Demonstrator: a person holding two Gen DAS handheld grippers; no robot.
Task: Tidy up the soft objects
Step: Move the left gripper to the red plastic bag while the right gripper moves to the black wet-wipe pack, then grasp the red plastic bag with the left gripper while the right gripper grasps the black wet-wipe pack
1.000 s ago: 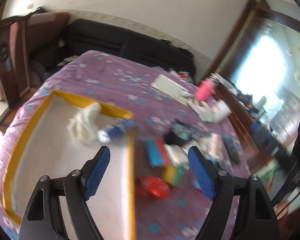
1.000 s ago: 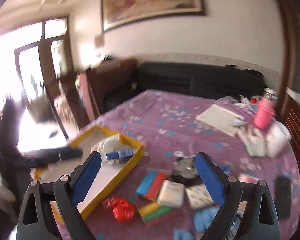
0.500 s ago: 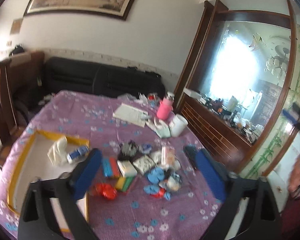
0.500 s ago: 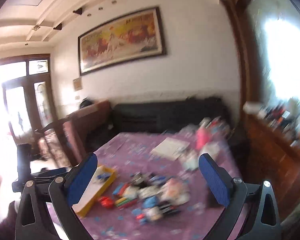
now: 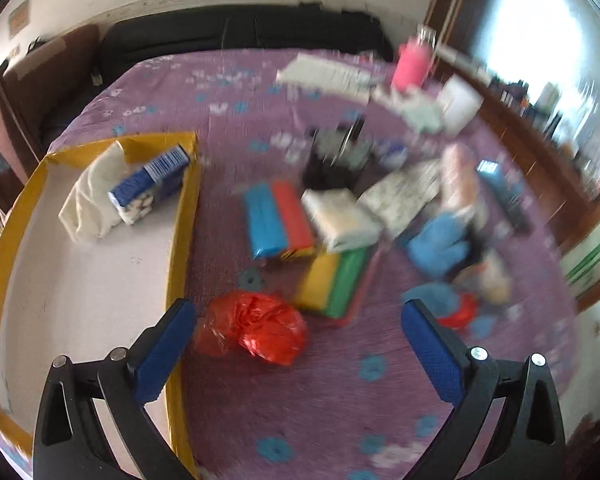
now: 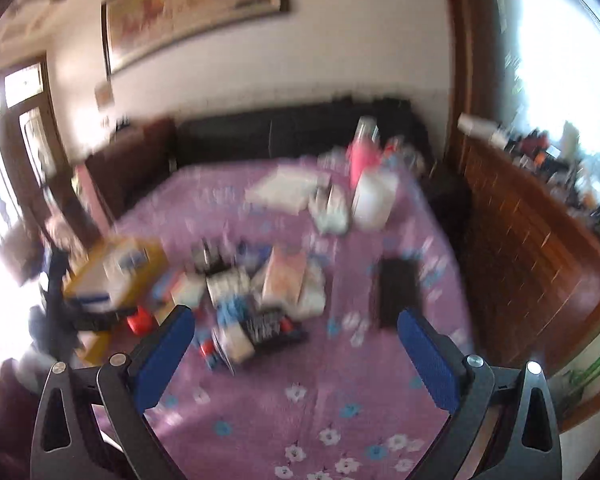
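A yellow-rimmed tray [image 5: 182, 216] lies at the left of a purple flowered cloth [image 5: 300, 408]; in it are a white crumpled cloth [image 5: 90, 196] and a blue tissue pack [image 5: 150, 178]. My left gripper [image 5: 298, 324] hangs open above the cloth, with a crumpled red plastic bag [image 5: 252, 330] below its gap, near the left pad and untouched. Beyond lie a blue-and-red pack [image 5: 278, 220], a yellow-and-green pack [image 5: 332, 280], a white tissue pack [image 5: 340, 220] and blue gloves [image 5: 436, 246]. My right gripper [image 6: 296, 334] is open and empty above the blurred pile [image 6: 256, 300].
A pink bottle [image 5: 412, 62], a white cup [image 5: 458, 100] and a white pad [image 5: 320, 74] sit at the far side. A black flat device [image 6: 396, 294] lies right of the pile. A dark sofa [image 5: 240, 36] stands behind and a wooden cabinet [image 6: 524, 240] to the right.
The left gripper opened wide, swung up and away from the tray, then dropped toward the red bag. The right gripper swung right over the table; its view stays blurred.
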